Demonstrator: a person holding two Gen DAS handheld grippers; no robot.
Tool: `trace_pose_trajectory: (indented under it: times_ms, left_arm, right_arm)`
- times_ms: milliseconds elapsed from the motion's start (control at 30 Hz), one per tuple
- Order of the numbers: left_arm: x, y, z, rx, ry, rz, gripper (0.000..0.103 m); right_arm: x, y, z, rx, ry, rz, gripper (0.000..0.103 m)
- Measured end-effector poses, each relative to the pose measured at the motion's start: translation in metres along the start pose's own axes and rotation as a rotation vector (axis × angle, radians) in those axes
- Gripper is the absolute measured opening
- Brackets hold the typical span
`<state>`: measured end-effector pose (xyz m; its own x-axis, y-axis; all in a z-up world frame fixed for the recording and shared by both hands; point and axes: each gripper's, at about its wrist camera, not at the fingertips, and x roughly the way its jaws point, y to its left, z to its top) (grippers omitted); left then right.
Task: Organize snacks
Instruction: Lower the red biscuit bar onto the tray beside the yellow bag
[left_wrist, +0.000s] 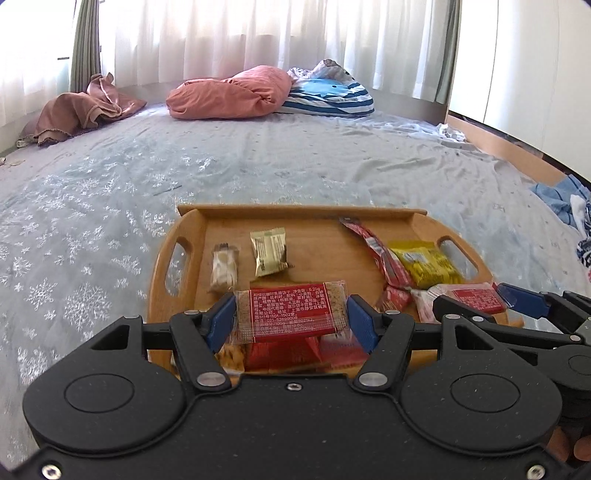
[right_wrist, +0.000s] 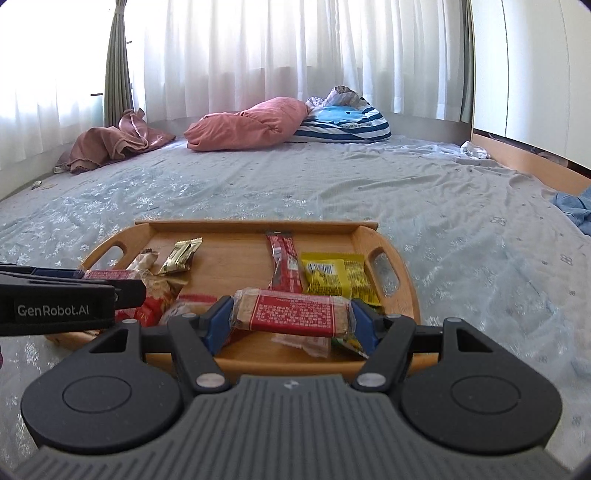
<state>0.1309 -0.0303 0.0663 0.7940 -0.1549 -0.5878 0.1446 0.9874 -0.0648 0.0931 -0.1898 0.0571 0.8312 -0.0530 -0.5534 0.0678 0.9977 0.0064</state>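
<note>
A wooden tray (left_wrist: 317, 218) (right_wrist: 255, 227) with handle slots lies on the bed and holds several snack packets. My left gripper (left_wrist: 291, 317) is shut on a red-label biscuit bar (left_wrist: 291, 312), held above the tray's near edge. My right gripper (right_wrist: 291, 317) is shut on a like red-label bar (right_wrist: 291, 314) over the tray's near right part; it also shows in the left wrist view (left_wrist: 476, 301). On the tray lie a gold packet (left_wrist: 269, 251) (right_wrist: 181, 255), a pale nougat bar (left_wrist: 223, 267), a long red stick packet (left_wrist: 380, 251) (right_wrist: 282, 264) and a yellow packet (left_wrist: 424, 263) (right_wrist: 334, 277).
The tray sits on a blue snowflake bedsheet (left_wrist: 110, 206). A pink pillow (left_wrist: 229, 94), a striped blue pillow (left_wrist: 332, 94) and a brown cloth (left_wrist: 81, 110) lie at the far side. Blue clothes (left_wrist: 565, 199) and the wooden bed frame (left_wrist: 498, 144) are at right.
</note>
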Motion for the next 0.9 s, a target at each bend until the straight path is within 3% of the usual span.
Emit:
trace_pose_trajectory:
  times_ms: [467, 900]
  left_arm:
    - [0.065, 0.036, 0.059, -0.078, 0.052, -0.008, 0.063]
    - [0.144, 0.064, 0.083, -0.113, 0.102, 0.036, 0.063]
  right_arm:
    - [0.06, -0.029, 0.049, -0.024, 0.052, 0.002, 0.07]
    - [0.145, -0.048, 0.079, 0.022, 0.168, 0.06, 0.07]
